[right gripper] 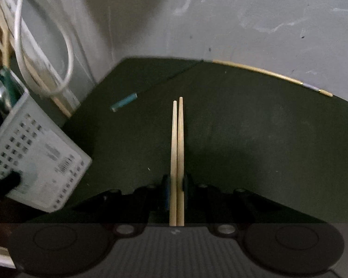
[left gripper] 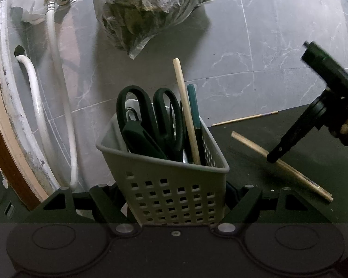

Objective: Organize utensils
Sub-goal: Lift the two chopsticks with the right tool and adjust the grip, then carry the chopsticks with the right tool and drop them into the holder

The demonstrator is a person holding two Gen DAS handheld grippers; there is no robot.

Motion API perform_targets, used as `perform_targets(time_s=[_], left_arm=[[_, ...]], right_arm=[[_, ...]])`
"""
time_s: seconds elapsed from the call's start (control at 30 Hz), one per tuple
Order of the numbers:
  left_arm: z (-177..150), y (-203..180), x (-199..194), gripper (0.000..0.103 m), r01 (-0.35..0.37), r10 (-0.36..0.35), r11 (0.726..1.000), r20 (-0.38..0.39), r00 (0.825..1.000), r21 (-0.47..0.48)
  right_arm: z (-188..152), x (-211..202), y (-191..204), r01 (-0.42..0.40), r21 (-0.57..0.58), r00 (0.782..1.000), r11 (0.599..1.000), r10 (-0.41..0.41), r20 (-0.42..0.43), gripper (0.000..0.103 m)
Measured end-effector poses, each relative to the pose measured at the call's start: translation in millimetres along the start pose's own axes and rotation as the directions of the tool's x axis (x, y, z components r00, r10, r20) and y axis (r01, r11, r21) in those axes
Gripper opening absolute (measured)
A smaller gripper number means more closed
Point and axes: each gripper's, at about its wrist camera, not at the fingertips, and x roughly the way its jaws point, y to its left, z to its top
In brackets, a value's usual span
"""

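My left gripper (left gripper: 176,199) is shut on a grey perforated basket (left gripper: 169,185), gripping its side walls and holding it tilted. The basket holds black-handled scissors (left gripper: 150,115), a wooden stick (left gripper: 185,106) and a teal-handled utensil (left gripper: 193,106). To the right, my right gripper (left gripper: 273,156) is shut on a pair of wooden chopsticks (left gripper: 297,173) just above the dark mat (left gripper: 255,162). In the right wrist view the chopsticks (right gripper: 177,139) run straight forward between that gripper's (right gripper: 176,183) pads. The basket (right gripper: 34,157) sits at the left.
A single chopstick (right gripper: 266,74) lies along the mat's far edge, seen too as a chopstick (left gripper: 243,117) behind the basket. A short teal piece (right gripper: 124,102) lies on the mat. White hoses (left gripper: 58,106) and a plastic bag (left gripper: 146,11) lie on the grey tiles.
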Motion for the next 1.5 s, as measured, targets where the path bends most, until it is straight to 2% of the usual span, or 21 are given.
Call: perform_targets(time_s=[0.13,0.27,0.37,0.53,0.63,0.73,0.8,0.9,0.93,1.0,1.07,1.2,1.33,1.5], left_arm=[[0,0,0,0.08,0.0,0.0,1.0,0.0,1.0,0.0],[1,0,0,0.08,0.001,-0.001,1.0,-0.001,1.0,0.002],[1,-1,1,0.08,0.003,-0.003,1.0,-0.001,1.0,0.005],[1,-1,2,0.08,0.006,-0.006,1.0,-0.001,1.0,0.006],[1,-1,2,0.08,0.008,-0.008,1.0,0.0,1.0,0.006],[2,-1,3,0.08,0.009,-0.009,1.0,0.001,1.0,0.007],[2,-1,4,0.08,0.011,-0.011,1.0,0.001,1.0,0.008],[2,-1,4,0.08,0.011,-0.011,1.0,0.001,1.0,0.008],[2,-1,4,0.08,0.01,-0.01,1.0,0.001,1.0,0.008],[2,-1,4,0.08,0.01,-0.01,1.0,0.0,1.0,0.009],[3,-2,4,0.08,0.01,-0.01,1.0,0.0,1.0,0.009],[3,-2,4,0.08,0.011,-0.011,1.0,0.0,1.0,0.009],[3,-2,5,0.08,0.012,-0.012,1.0,0.001,1.0,0.01],[4,-2,6,0.08,0.014,-0.014,1.0,0.001,1.0,0.009]], right_arm=[[-6,-22,0,-0.029,0.011,0.993,1.0,0.028,0.117,0.012],[-12,-43,4,-0.049,0.006,0.969,0.999,0.046,0.244,0.012],[-15,-58,8,-0.067,0.013,0.94,0.998,0.059,0.335,0.012],[-10,-89,17,-0.098,0.005,0.88,0.995,0.084,0.467,0.013],[2,-117,30,-0.136,-0.032,0.823,0.99,0.131,0.553,0.013],[15,-142,48,-0.193,-0.092,0.745,0.977,0.207,0.634,0.013],[24,-153,62,-0.239,-0.142,0.684,0.961,0.27,0.678,0.013],[35,-154,84,-0.28,-0.211,0.608,0.936,0.343,0.716,0.013],[39,-149,93,-0.282,-0.232,0.59,0.931,0.359,0.724,0.013],[45,-137,109,-0.273,-0.266,0.57,0.924,0.379,0.729,0.013],[47,-123,119,-0.274,-0.277,0.568,0.921,0.387,0.726,0.013],[41,-91,131,-0.256,-0.28,0.604,0.925,0.379,0.702,0.013],[15,-77,136,-0.221,-0.285,0.641,0.933,0.36,0.678,0.013],[-10,-70,131,-0.191,-0.296,0.671,0.936,0.345,0.657,0.014]])
